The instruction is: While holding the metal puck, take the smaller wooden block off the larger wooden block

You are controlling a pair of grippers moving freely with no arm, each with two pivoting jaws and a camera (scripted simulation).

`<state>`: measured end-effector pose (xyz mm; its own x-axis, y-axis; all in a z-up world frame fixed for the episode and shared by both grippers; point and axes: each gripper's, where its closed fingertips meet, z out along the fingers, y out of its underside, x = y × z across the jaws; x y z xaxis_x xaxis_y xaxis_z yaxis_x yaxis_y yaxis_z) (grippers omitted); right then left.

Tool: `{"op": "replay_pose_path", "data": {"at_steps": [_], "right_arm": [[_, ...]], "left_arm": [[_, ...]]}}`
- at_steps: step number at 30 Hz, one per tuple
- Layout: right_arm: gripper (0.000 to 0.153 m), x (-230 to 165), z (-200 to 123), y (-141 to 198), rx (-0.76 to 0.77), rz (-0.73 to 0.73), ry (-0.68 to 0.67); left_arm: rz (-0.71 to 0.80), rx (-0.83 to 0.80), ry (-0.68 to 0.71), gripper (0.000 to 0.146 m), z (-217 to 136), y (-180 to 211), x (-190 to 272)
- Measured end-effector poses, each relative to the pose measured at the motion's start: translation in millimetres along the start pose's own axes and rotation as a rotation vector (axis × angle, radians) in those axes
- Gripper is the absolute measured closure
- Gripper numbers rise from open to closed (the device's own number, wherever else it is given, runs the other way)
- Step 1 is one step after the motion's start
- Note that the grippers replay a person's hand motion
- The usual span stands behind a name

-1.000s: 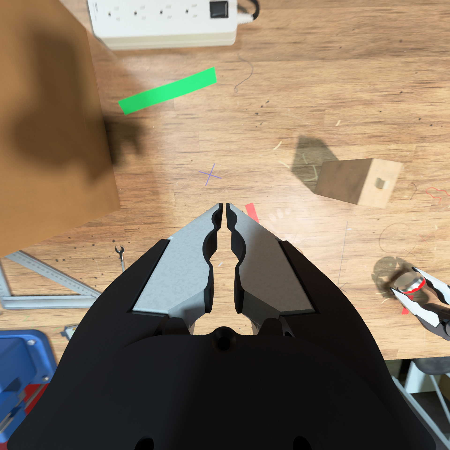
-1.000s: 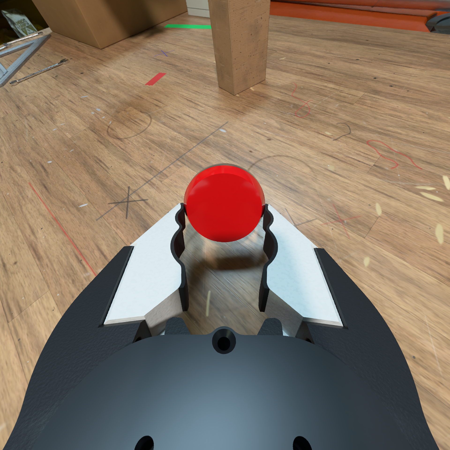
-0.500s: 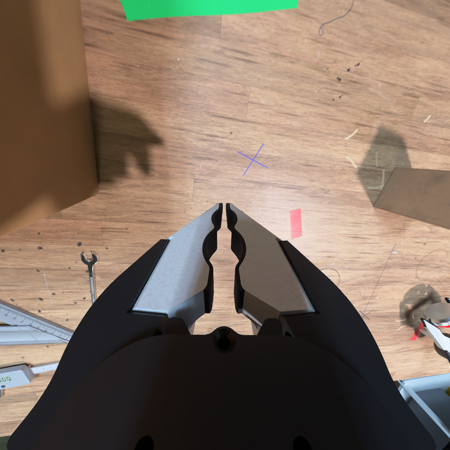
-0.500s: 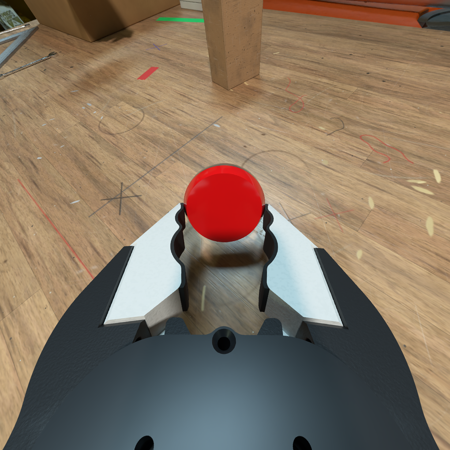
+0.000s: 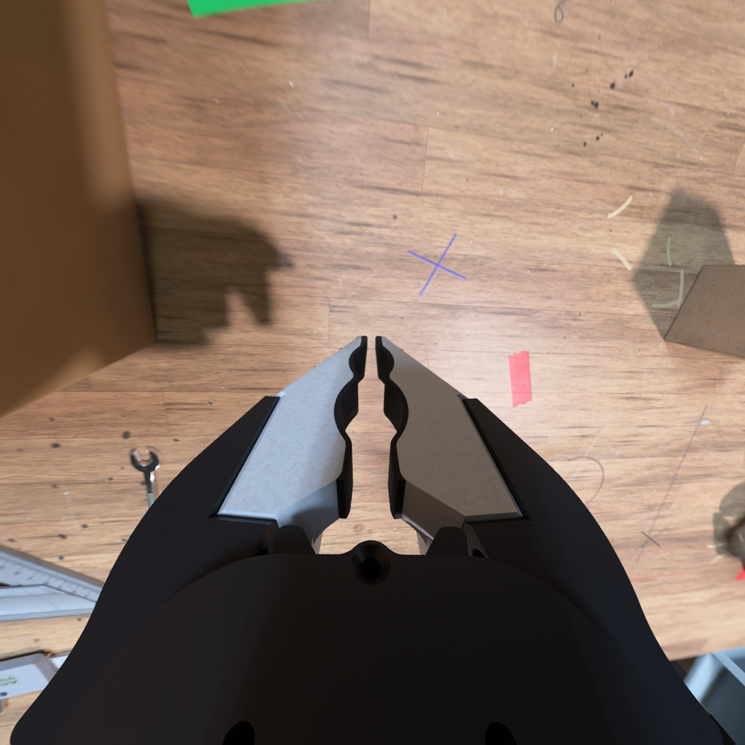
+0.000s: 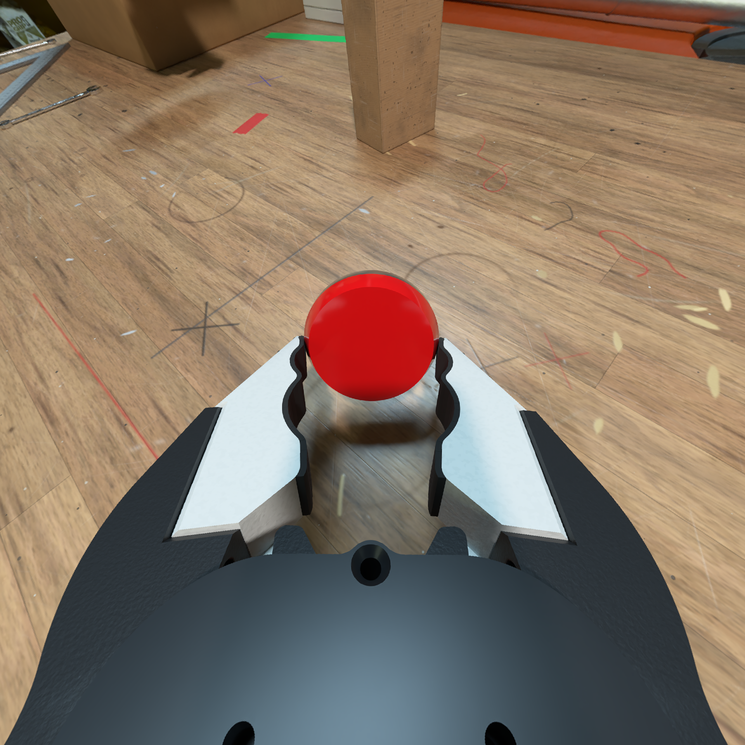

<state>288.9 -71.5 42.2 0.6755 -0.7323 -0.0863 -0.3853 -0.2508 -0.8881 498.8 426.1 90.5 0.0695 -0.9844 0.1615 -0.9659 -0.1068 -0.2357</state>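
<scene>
- The right hand-held gripper pinches the metal puck between its fingertips, clear of the desk; a dark shadow lies on the planks just below it. Only a glossy red round face shows, with a thin grey rim at its upper edge. Judged from the task, it is held up so that the other tool can work freely.
- The left hand-held gripper has its fingers pressed nearly together with nothing between them, pointing down at bare planks near a blue pencilled cross and a strip of red tape.
- The larger wooden block stands upright on the desk, well ahead of the puck; its top is cut off in the right wrist view. In the left wrist view only one corner shows at the right edge.
- The smaller wooden block is not in view, so whether it sits on top cannot be told.
- Likely next: the left tool must swing right toward the block and spread its fingers.
- Nearby: a cardboard box, a small spanner, a steel square and green tape.
- Writing: the square bears fine graduations; a small tag at the lower left and printed paper at the far upper left of the right view carry text too small to make out.
</scene>
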Motion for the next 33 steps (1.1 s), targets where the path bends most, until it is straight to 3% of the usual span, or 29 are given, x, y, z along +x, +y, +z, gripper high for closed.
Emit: {"op": "replay_pose_path", "data": {"at_steps": [1,3,6,10,13,17,21,26,30,33], "right_arm": [[0.088,-0.4,0.1,0.1,0.0,0.001,-0.001],[0.088,-0.8,0.5,0.6,-0.002,0.004,-0.003],[0.088,-1.0,1.4,1.1,-0.007,0.003,-0.004],[0.088,-2.4,3.6,-0.3,-0.007,0.003,-0.011],[0.088,-4.8,4.7,-0.6,-0.01,-0.004,-0.017],[0.088,-7.1,4.3,0.7,-0.012,-0.007,-0.024],[0.088,-5.8,3.2,1.8,-0.011,0.006,-0.03],[0.088,-3.4,0.3,-0.8,0.003,0.017,-0.031],[0.088,-3.8,-0.6,-2.9,0.011,0.021,-0.035],[0.088,-4.8,1.4,-2.9,0.006,0.012,-0.038]], "left_arm": [[0.006,0.02,-0.019,0.138,-5.3,-3.6,-2.3],[0.026,0.074,-0.072,0.114,-27.3,-13.4,-9.3],[0.066,0.176,-0.089,0.106,-79.6,-35.6,5.5],[0.116,0.221,0.164,0.091,-131.1,-49.0,101.9],[0.203,0.215,0.234,0.1,-140.9,-49.1,181.0],[0.353,0.195,0.178,0.108,-122.6,-37.7,260.2],[0.371,0.059,0.126,0.096,-79.5,-12.8,306.3],[0.265,-0.075,0.05,0.103,-27.1,3.3,320.2],[0.228,-0.106,0.05,0.124,-11.6,6.6,324.8],[0.241,-0.131,0.016,0.131,-3.4,9.6,322.3]]}}
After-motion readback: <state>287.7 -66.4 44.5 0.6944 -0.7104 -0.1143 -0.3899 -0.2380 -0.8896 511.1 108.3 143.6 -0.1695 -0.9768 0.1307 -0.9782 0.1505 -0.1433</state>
